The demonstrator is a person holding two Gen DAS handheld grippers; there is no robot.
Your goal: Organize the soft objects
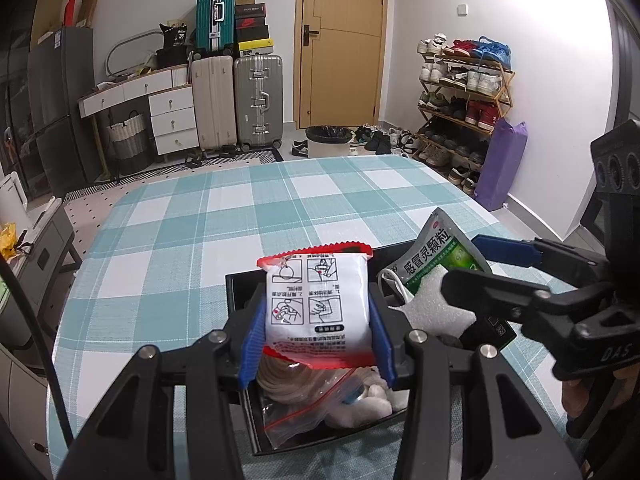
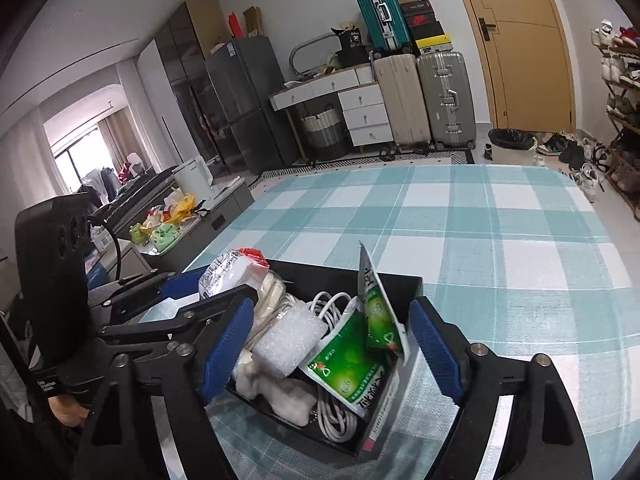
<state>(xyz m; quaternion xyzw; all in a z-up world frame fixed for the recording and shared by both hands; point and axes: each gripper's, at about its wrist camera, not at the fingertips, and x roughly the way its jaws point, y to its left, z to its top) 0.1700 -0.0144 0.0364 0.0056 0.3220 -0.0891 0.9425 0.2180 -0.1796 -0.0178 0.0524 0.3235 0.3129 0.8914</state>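
Green sachet (image 1: 434, 258) reads 感冒灵颗粒; gripper body, "DAS".

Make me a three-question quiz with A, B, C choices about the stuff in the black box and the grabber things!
1. Where is the white foam block?
A. inside the black box
B. on the floor
C. on a suitcase

2. What colour edges has the white instruction-printed packet?
A. yellow
B. red
C. purple

3. How is the left gripper?
A. wide open, empty
B. out of sight
C. shut on the packet

Answers: 1 A, the foam sits among the box's contents. 2 B, red strips run along top and bottom. 3 C, both blue pads press the packet's sides.
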